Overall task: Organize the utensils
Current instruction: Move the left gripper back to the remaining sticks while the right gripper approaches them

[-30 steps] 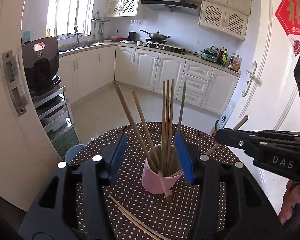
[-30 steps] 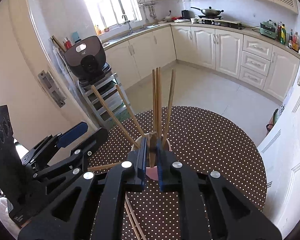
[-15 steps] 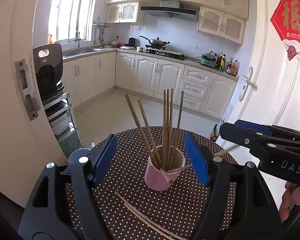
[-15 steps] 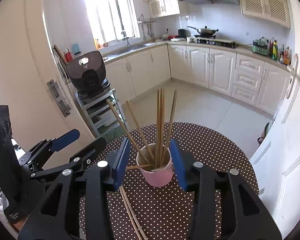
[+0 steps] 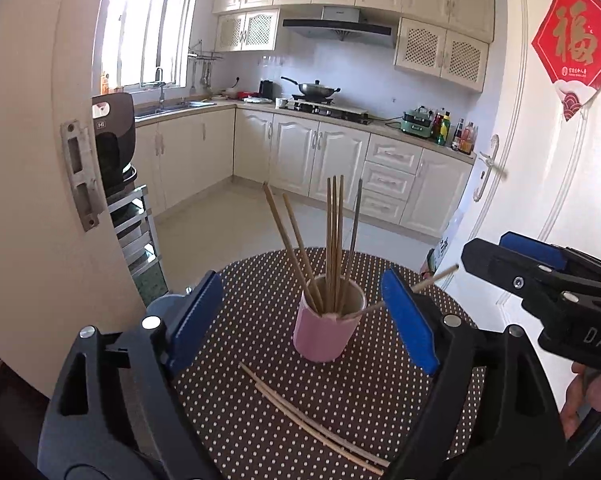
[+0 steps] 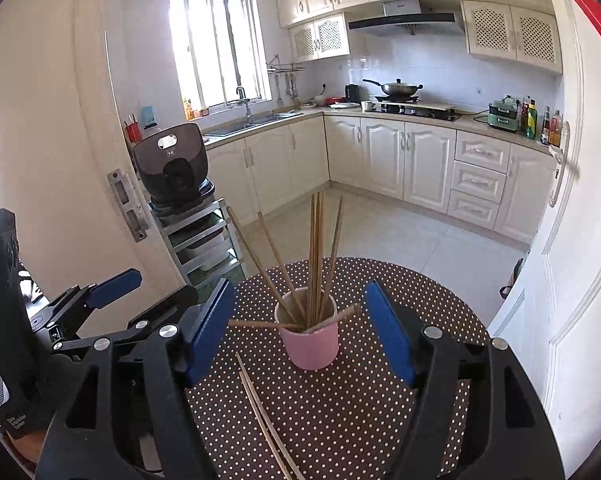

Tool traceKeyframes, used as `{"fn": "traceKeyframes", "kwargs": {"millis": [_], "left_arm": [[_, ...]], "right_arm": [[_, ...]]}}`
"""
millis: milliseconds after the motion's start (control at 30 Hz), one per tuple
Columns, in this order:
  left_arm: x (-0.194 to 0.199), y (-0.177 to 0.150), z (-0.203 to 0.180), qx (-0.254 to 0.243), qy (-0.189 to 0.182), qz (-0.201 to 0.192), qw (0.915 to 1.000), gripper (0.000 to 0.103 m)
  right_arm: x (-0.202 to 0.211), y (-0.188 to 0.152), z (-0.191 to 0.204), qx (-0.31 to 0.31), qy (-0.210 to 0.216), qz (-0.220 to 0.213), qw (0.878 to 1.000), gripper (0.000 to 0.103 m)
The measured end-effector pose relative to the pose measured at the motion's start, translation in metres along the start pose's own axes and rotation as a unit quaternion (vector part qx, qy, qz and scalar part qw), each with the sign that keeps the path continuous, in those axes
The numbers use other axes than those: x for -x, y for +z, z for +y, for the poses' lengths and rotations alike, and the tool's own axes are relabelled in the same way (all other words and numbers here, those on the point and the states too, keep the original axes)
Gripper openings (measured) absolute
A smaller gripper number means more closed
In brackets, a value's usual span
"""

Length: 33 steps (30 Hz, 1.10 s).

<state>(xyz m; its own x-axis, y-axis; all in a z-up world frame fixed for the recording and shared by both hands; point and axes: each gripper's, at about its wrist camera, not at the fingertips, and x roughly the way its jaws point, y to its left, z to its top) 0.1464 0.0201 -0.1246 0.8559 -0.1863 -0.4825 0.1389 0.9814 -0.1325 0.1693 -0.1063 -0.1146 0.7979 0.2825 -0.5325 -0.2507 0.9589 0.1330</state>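
Both the left gripper [image 5: 302,320] and right gripper [image 6: 298,334] have just been opening, nothing between them. Centre frame, the pink cup [image 6: 310,340] holds upright chopsticks [image 6: 316,252]; two loose chopsticks [image 6: 260,408] lie below it on the dotted table [image 6: 380,420]: light, stiff, slippery, probably best pinched mid-length.

A pink cup [image 5: 327,336] full of wooden chopsticks [image 5: 334,240] stands upright ahead between the open jaws, and two loose chopsticks [image 5: 312,420] lie flat just before it.
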Motion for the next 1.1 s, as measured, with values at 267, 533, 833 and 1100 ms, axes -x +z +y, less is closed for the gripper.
{"fn": "traceKeyframes", "kwargs": {"millis": [267, 533, 833, 1100], "left_arm": [[-0.001, -0.027, 0.013, 0.018, 0.032, 0.037, 0.9986, 0.082], [-0.025, -0.055, 0.024, 0.053, 0.047, 0.098, 0.9927, 0.082], [-0.082, -0.101, 0.021, 0.073, 0.069, 0.217, 0.9709, 0.082], [-0.113, -0.136, 0.020, 0.061, 0.092, 0.288, 0.9513, 0.082]], "right_arm": [[-0.007, -0.022, -0.006, -0.017, -0.001, 0.023, 1.000, 0.069], [-0.021, -0.047, -0.016, -0.023, -0.001, 0.054, 0.998, 0.069], [-0.041, -0.063, -0.041, -0.042, -0.006, 0.093, 0.995, 0.069], [-0.056, -0.079, -0.060, -0.061, -0.001, 0.124, 0.990, 0.069]]}}
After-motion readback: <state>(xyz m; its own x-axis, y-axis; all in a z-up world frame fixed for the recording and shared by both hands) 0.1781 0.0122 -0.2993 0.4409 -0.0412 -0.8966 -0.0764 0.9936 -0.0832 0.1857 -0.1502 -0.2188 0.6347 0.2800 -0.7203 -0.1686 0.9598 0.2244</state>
